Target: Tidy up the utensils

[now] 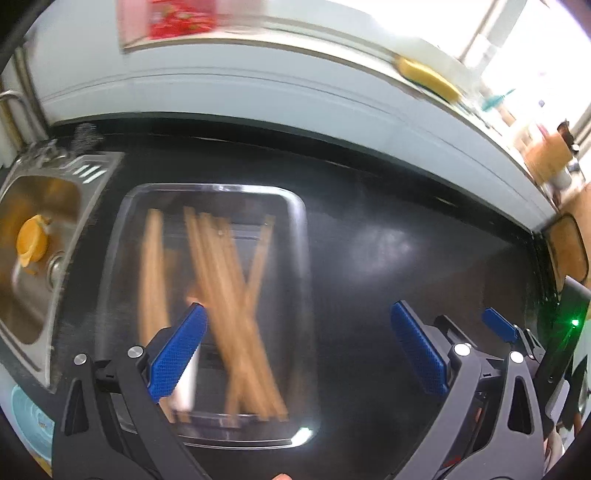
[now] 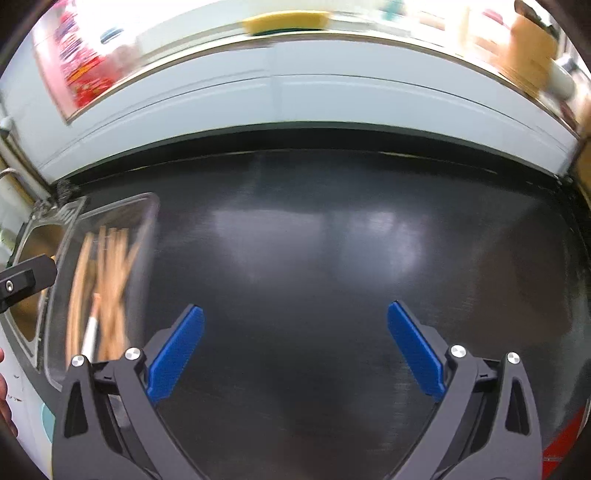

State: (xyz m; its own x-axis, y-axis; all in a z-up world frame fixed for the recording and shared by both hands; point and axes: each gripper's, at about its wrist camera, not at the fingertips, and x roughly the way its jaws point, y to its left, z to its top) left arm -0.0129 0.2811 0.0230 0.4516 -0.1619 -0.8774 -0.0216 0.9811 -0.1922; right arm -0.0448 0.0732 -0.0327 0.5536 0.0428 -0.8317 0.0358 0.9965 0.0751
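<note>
A clear plastic tray (image 1: pixel 214 189) lies on the black counter and holds several wooden chopsticks (image 1: pixel 221 280), crossed over each other. A white-handled utensil (image 1: pixel 186 384) lies among them. My left gripper (image 1: pixel 299 350) hovers open over the tray's near right part, its left pad above the chopsticks and nothing between the pads. My right gripper (image 2: pixel 295 354) is open over bare counter to the right of the tray (image 2: pixel 149 236), with nothing between its pads. One of its blue pads (image 1: pixel 499 325) shows at the right of the left wrist view. Both views are motion-blurred.
A steel sink (image 1: pixel 40 295) with an orange object (image 1: pixel 31 243) borders the tray on the left. Behind the black counter (image 2: pixel 314 240) runs a pale wall ledge with a yellow sponge (image 1: pixel 428 79) and a red package (image 1: pixel 181 14). A wooden board (image 1: pixel 567 247) stands far right.
</note>
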